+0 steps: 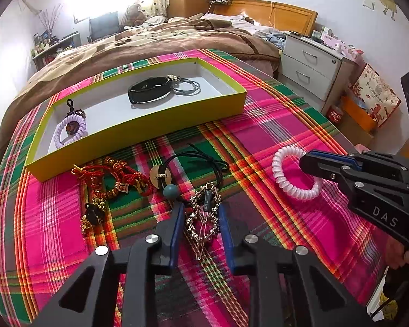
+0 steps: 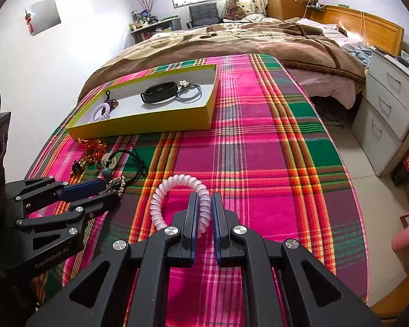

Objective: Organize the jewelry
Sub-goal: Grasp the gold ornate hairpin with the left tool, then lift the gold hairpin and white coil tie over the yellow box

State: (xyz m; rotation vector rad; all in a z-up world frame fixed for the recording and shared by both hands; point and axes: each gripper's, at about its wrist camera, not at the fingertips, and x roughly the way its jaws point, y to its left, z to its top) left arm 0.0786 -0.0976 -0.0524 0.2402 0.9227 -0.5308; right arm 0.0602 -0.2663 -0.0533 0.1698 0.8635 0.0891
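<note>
1. My right claw (image 2: 204,212) is clamped onto the near side of the pink spiral hair tie (image 2: 177,199), which lies on the plaid bench cloth (image 2: 272,163), well apart from the yellow tray (image 2: 150,128).
2. That coil is light, springy plastic. It'll squash and stretch, so pinching one section of the loop like this seems fine, though it might twang loose if squeezed too hard.
3. My left claw (image 1: 201,212) is spread open, one finger either side of the gold chain clip piece (image 1: 204,215). Can't quite tell if the pads are touching it yet.
4. That one looks fiddly: thin, loose links, kinda snaggy, lying right against the black cord with the teal bead (image 1: 169,190). I'd grab its stiff middle bar, not the dangly chain.
5. Tray already holds a black band (image 1: 148,90), grey hair ties (image 1: 185,85) and a lilac coil (image 1: 69,132). The red knotted bracelets (image 1: 109,177) are out on the cloth.
</note>
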